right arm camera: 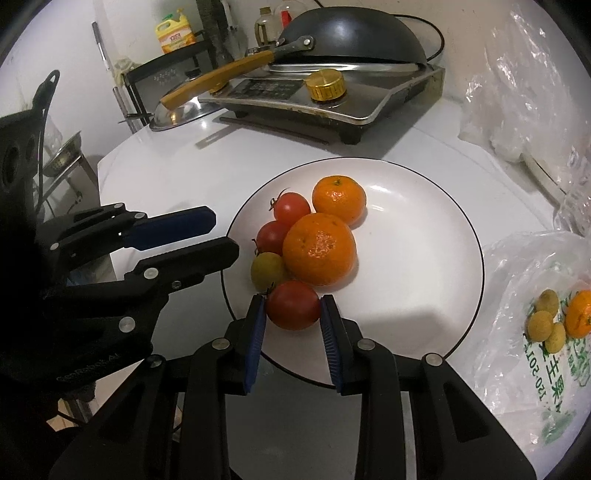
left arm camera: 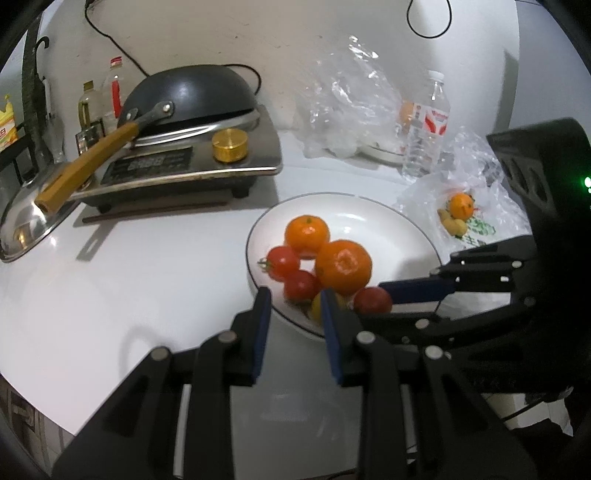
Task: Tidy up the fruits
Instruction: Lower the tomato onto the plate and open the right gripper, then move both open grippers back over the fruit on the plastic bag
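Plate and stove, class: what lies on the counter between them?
Nothing; the right wrist view shows bare white counter between plate and stove.

We see a glossy white plate (right arm camera: 424, 258) on a smooth, shiny countertop (right arm camera: 166, 177). Beside it lie crinkled clear plastic bags (right arm camera: 517, 266), and behind, a brushed-metal cooker (right arm camera: 369, 103) bears a matt black wok (right arm camera: 354, 33) with a wooden handle (right arm camera: 218, 79).

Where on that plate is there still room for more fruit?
The plate's right half is bare, from the big orange to the rim beside the plastic bag. The left side is crowded with tomatoes and both claws.
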Motion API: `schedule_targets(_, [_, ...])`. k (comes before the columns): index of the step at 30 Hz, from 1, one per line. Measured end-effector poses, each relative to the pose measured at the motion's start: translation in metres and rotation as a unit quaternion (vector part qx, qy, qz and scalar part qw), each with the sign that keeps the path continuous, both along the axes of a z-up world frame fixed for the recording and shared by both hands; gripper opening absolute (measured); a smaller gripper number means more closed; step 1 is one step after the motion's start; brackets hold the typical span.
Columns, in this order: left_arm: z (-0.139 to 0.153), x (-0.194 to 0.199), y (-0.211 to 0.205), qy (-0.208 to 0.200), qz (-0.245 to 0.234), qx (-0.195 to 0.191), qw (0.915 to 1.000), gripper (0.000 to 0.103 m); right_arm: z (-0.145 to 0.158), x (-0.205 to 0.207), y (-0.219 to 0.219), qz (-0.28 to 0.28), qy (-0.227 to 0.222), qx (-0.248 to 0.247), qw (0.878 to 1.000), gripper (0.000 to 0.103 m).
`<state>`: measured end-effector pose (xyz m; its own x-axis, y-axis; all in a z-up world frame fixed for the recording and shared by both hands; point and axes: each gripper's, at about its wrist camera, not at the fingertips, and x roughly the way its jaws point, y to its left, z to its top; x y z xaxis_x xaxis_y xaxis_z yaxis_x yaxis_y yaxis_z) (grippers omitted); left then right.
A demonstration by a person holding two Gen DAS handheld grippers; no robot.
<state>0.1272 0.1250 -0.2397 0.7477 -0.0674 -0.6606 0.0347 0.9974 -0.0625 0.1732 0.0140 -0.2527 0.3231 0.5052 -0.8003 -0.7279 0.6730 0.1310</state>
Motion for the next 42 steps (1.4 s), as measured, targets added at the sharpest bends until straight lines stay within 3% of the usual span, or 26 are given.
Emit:
schedule_targets(32, [0.015,-0.015,-0.021,-0.006,0.019,0.014,0.9997,0.033,0.028,-0.02,-0.043,-0.019,-0.033,0.03,0.999,0.034])
schedule_targets(42, [0.021,-0.016,-0.044,-0.007,0.007,0.025,0.9996,0.043,0.035,-0.024,-0.07,-0.032,-0.043,0.042,0.998,0.034])
